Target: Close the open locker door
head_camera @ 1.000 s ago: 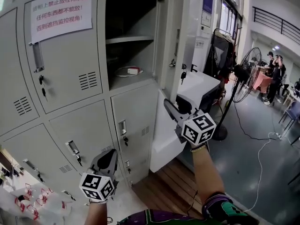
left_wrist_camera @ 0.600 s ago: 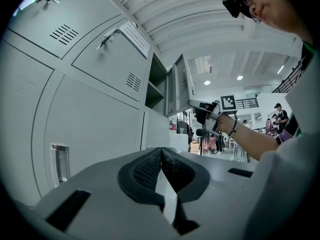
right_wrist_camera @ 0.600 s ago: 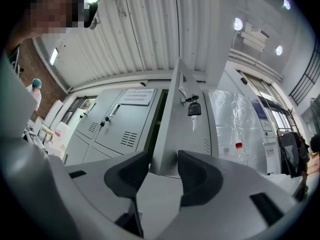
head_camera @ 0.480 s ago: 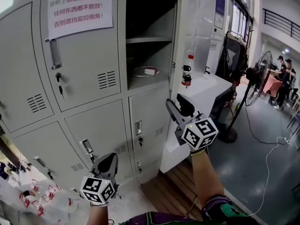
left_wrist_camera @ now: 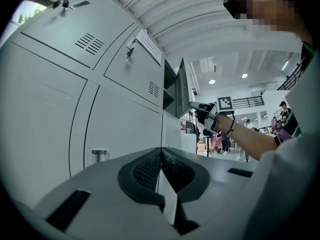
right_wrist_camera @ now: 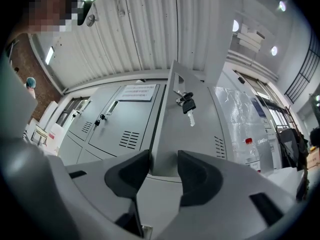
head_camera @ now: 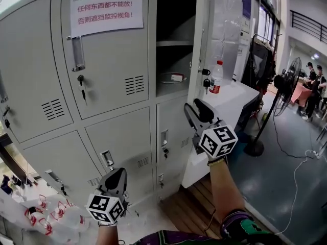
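A bank of grey lockers fills the head view. The top right compartment (head_camera: 173, 45) stands open, its door (head_camera: 205, 45) swung out and seen nearly edge-on, with keys (head_camera: 205, 80) hanging from its lock. My right gripper (head_camera: 193, 110) is raised in front of the locker below, a little under the door's lower edge, open and empty. In the right gripper view the door (right_wrist_camera: 195, 129) and keys (right_wrist_camera: 186, 103) show beyond the parted jaws of that gripper (right_wrist_camera: 164, 171). My left gripper (head_camera: 116, 176) hangs low by the bottom lockers, its pads (left_wrist_camera: 161, 156) shut together on nothing.
A paper notice (head_camera: 106, 4) is taped to the closed door left of the open one. A red-capped bottle (head_camera: 217, 78) stands on a white cabinet (head_camera: 232, 103) right of the lockers. Further right are a standing fan (head_camera: 286, 83), people (head_camera: 312, 83) and a floor cable (head_camera: 299, 180).
The lockers have slid rightward in the head view as I moved along them. Both grippers moved with me and kept their jaws as they were. The door now shows more edge-on.
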Demonstrator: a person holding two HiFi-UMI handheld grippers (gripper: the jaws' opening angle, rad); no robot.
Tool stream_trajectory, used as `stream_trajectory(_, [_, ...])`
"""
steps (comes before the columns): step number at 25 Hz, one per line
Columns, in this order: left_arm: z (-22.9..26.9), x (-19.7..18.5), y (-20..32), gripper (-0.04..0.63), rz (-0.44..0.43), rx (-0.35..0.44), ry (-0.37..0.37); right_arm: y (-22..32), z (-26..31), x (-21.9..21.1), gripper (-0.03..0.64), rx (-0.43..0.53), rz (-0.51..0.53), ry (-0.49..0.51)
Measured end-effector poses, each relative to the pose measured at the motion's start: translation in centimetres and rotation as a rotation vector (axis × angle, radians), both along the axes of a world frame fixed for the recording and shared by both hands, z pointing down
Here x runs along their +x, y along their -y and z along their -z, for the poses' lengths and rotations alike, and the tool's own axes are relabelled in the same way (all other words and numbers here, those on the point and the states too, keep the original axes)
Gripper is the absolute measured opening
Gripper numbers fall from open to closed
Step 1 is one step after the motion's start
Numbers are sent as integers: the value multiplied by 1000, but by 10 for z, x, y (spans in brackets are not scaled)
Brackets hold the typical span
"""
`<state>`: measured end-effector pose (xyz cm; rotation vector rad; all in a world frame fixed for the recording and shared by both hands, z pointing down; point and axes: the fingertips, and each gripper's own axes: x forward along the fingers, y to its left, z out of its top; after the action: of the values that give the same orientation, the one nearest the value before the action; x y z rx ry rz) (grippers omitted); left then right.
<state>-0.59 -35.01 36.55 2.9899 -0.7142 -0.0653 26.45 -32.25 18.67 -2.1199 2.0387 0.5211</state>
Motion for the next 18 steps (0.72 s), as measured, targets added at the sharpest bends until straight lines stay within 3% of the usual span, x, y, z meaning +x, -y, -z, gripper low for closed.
stream_trajectory(18, [-6, -52, 43, 21, 63, 7, -31, 62, -8, -23, 149, -33, 11, 13])
